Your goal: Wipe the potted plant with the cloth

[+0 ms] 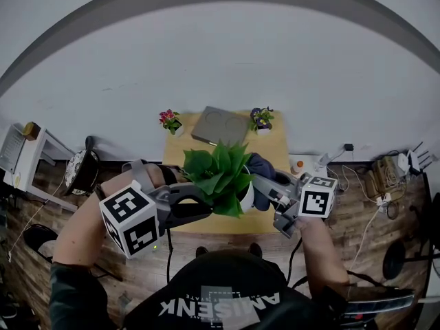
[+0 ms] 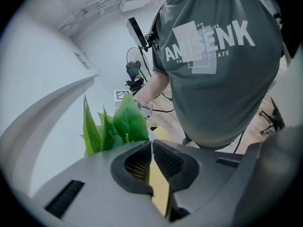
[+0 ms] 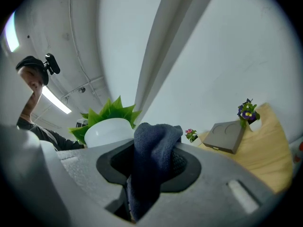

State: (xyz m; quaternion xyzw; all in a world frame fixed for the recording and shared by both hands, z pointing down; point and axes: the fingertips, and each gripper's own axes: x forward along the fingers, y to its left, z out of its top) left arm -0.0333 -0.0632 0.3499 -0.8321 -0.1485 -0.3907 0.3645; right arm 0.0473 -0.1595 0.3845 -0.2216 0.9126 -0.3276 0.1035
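The potted plant (image 1: pixel 218 174) has broad green leaves and a white pot (image 1: pixel 246 198), and it hangs over the near edge of the wooden table (image 1: pixel 275 143). My left gripper (image 1: pixel 206 208) reaches in from the left and is shut on the pot's rim. In the left gripper view a thin white edge sits between the pads of the left gripper (image 2: pixel 151 155), with the leaves (image 2: pixel 116 124) just beyond. My right gripper (image 1: pixel 265 184) is shut on a dark blue cloth (image 1: pixel 261 167), right of the pot. In the right gripper view the cloth (image 3: pixel 151 150) bulges from the jaws, close to the pot (image 3: pixel 110 129).
At the table's far side lie a flat grey box (image 1: pixel 220 126) and two small flower pots (image 1: pixel 170 121) (image 1: pixel 261 117). A small orange bottle (image 1: pixel 297 165) and cables lie on the floor to the right. The person's torso (image 2: pixel 222 70) is close behind the left gripper.
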